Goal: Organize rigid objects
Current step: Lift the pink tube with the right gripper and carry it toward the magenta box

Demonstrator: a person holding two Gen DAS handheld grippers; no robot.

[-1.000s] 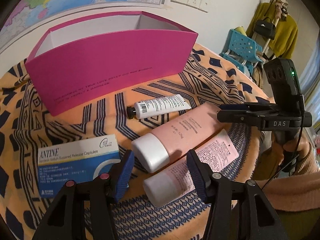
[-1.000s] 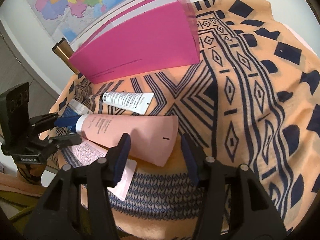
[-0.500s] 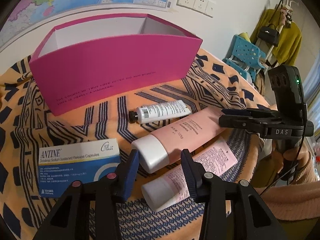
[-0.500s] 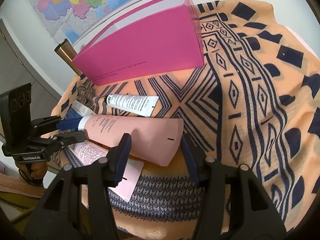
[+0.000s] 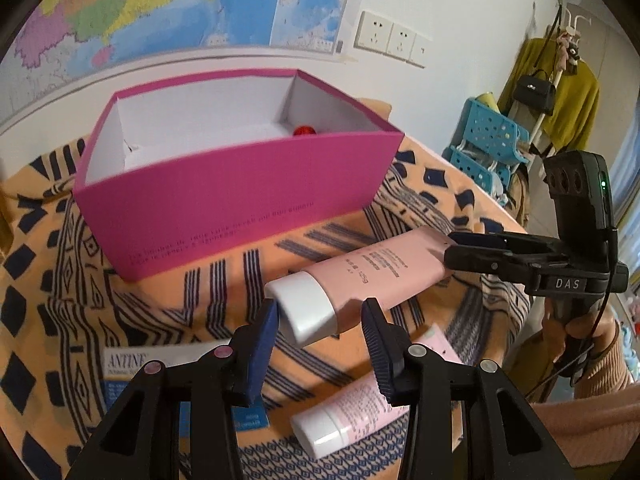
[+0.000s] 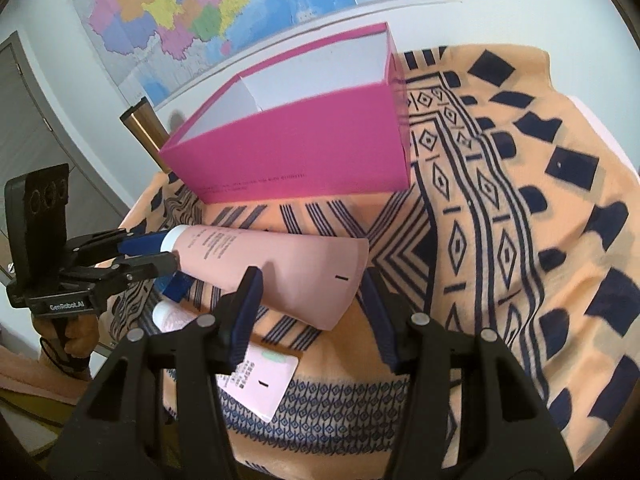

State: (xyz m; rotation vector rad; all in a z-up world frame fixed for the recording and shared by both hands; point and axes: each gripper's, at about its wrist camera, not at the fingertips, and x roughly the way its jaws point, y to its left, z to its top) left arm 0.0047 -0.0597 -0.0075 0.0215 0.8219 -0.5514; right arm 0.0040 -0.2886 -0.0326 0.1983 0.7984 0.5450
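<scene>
tube (image 5: 360, 276) lift, both tongs gripping
left gripper (image 5: 320, 336) pinches cap, right gripper (image 6: 308, 296) tail; keep it level, clear the far box (image 5: 240, 200) rim.

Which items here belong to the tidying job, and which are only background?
Job in hand:
- large pink plastic tube with white cap, held at its ends by left tool and right tool
- open magenta cardboard box
- smaller pale pink tube
- blue-and-white ANTINE carton

Just lying about:
- orange patterned blanket
- wall map
- turquoise plastic stool
</scene>
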